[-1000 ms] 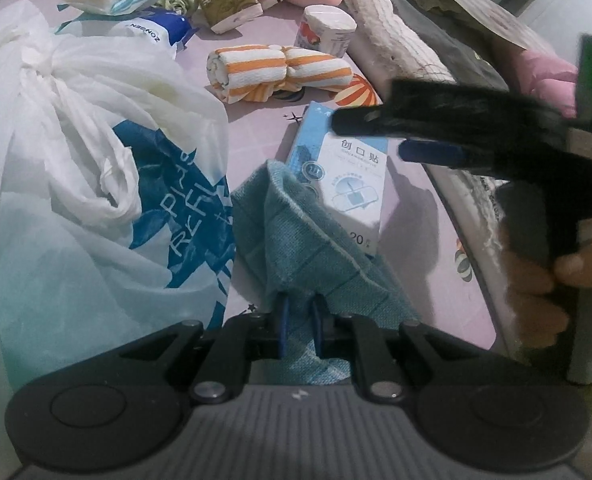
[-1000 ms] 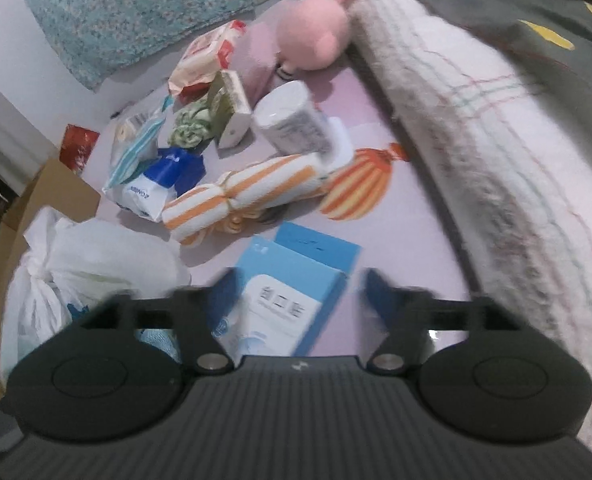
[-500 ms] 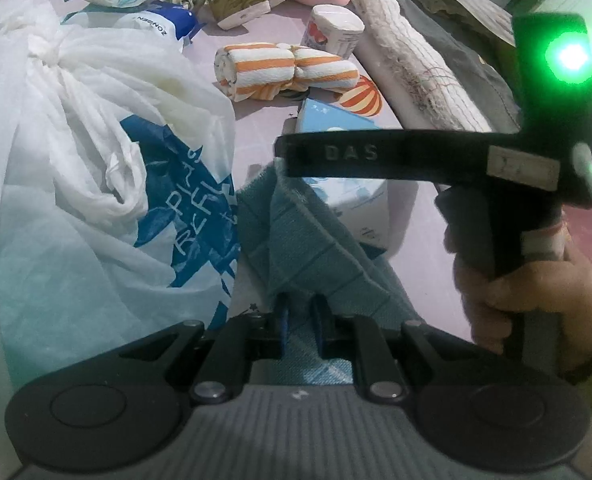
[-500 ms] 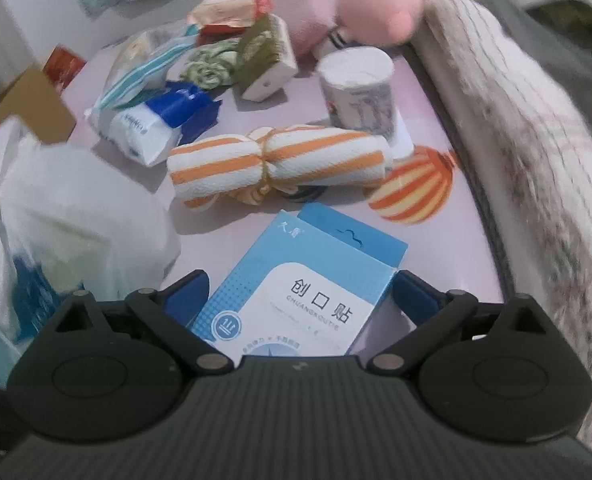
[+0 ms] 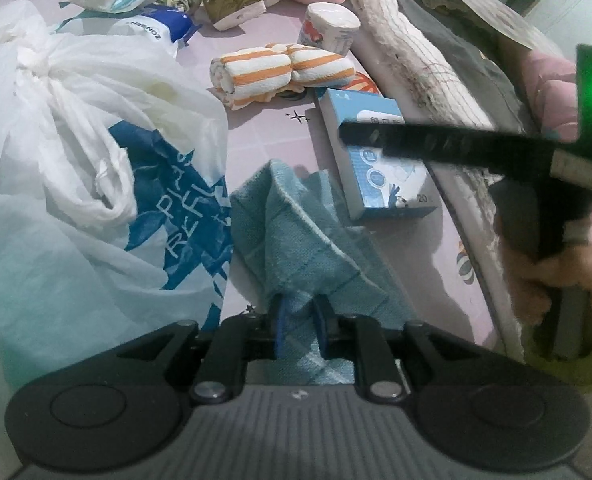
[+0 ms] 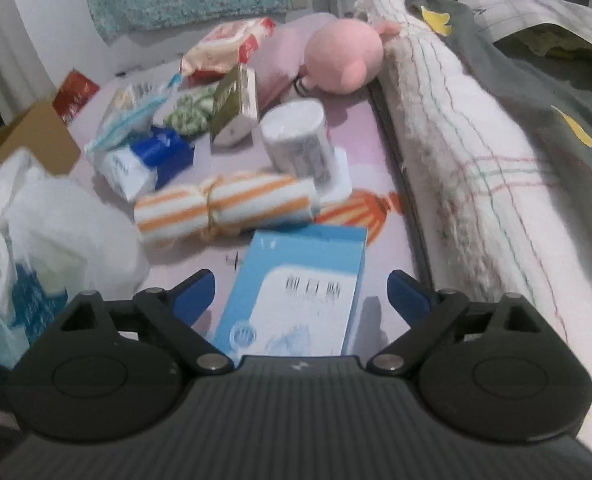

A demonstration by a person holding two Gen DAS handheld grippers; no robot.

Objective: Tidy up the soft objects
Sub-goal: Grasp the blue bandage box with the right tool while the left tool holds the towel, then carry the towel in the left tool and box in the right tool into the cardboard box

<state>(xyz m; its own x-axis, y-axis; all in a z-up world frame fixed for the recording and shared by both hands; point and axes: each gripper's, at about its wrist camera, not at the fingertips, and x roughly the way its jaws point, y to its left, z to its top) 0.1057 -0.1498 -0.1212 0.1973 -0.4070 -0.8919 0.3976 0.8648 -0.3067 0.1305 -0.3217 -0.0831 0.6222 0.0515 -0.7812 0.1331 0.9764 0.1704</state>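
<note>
The left gripper [image 5: 300,334] is pointing steeply down at a pink bed sheet [image 5: 263,128], its blue fingers [image 5: 280,330] parting slightly with a fold of teal cloth [image 5: 308,240] bunched between them and still touching both. The cloth is lying crumpled just beyond the fingers, its left edge against a white and blue plastic bag [image 5: 95,168]. Just past the cloth, a light blue box [image 5: 380,176] is lying flat on the sheet. The right gripper [image 6: 300,294], held by a hand [image 5: 536,276], is hovering over that box with its fingers [image 6: 193,292] spread wide on either side, closing a little and not touching it. Beyond the box, an orange-striped rolled towel [image 6: 223,208] is lying crosswise, with a paper roll [image 6: 300,144] just behind it. Farther back, small packets are sitting near a pink plush toy [image 6: 344,58]. A cream blanket [image 6: 476,160] is running along the right side.
</note>
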